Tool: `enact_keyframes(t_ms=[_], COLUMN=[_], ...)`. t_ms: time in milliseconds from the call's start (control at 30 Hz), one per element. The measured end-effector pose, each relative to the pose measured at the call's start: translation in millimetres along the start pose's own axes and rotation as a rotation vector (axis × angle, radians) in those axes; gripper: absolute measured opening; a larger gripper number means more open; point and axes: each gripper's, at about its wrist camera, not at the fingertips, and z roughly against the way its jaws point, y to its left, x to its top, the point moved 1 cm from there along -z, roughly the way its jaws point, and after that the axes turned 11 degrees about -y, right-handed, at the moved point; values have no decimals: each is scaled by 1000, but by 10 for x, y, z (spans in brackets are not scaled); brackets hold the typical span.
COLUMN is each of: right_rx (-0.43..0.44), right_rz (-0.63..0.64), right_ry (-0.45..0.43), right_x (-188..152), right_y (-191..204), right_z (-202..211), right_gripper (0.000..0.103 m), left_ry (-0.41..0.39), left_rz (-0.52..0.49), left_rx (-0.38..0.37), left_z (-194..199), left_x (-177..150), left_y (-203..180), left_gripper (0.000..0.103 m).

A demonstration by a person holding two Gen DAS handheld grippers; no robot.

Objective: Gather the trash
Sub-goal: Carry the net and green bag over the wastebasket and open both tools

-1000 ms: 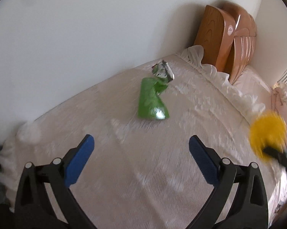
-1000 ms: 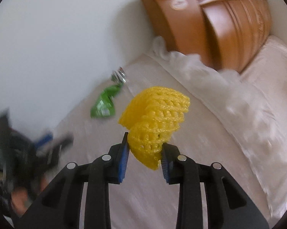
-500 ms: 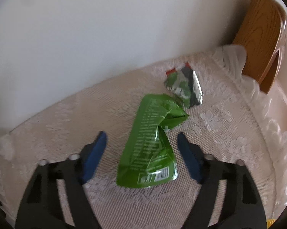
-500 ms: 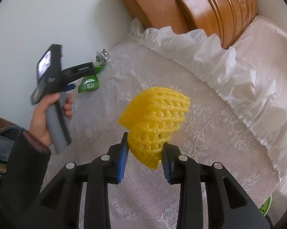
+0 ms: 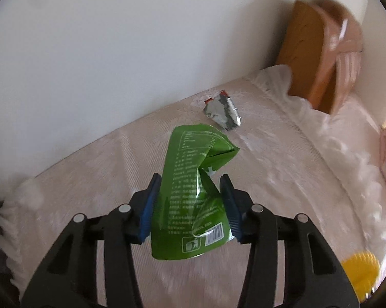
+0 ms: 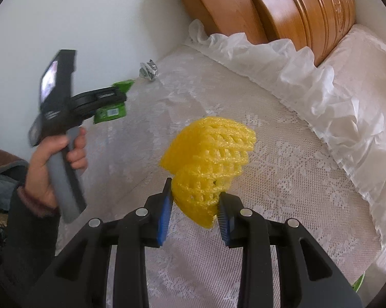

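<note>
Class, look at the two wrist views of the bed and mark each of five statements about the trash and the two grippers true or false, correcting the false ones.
1. The left gripper has its blue pads around the crumpled green plastic snack bag. True; its jaws have just been closing on it.
2. The right gripper is empty. False: it is shut on the yellow foam fruit net.
3. The small crumpled silver foil wrapper lies on the lace bedspread beyond the green bag. True.
4. The silver wrapper is held by a gripper. False: it lies free on the bedspread.
5. The headboard is white metal. False: it is brown wood.
</note>
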Motion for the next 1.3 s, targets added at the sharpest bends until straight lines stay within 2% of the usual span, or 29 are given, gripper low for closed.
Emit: enact_keyframes(t_ms=[133, 367, 500, 700, 900, 1067, 1100, 1233, 1300], right_rx=[2, 19, 30, 39, 63, 86, 84, 44, -23], right_rz=[16, 39, 51, 64, 125, 167, 165, 132, 92], right_ry=[-3, 5, 19, 32, 33, 5, -7, -37, -58], right_x=[-112, -461, -725, -941, -1012, -1034, -1038, -1085, -1165], right_y=[62, 187, 260, 356, 567, 663, 637, 452, 176], right_z=[144, 500, 710, 835, 824, 912, 958, 1137, 1320], right_gripper=[33, 33, 33, 33, 33, 33, 33, 33, 33], left_ry=[-14, -1, -17, -14, -15, -30, -31, -18, -4], left_rz=[8, 50, 14, 35, 53, 9, 1, -49, -85], left_rx=[-26, -47, -33, -38, -15, 4, -5, -128, -212], left_z=[591, 1510, 1743, 1968, 2069, 2184, 2200, 2276, 2312], left_x=[-259, -928, -1151, -1381, -1522, -1548, -1548, -1597, -1649], left_y=[128, 408, 359, 471, 657, 714, 683, 307, 18], left_gripper=[39, 38, 38, 38, 38, 38, 38, 38, 38])
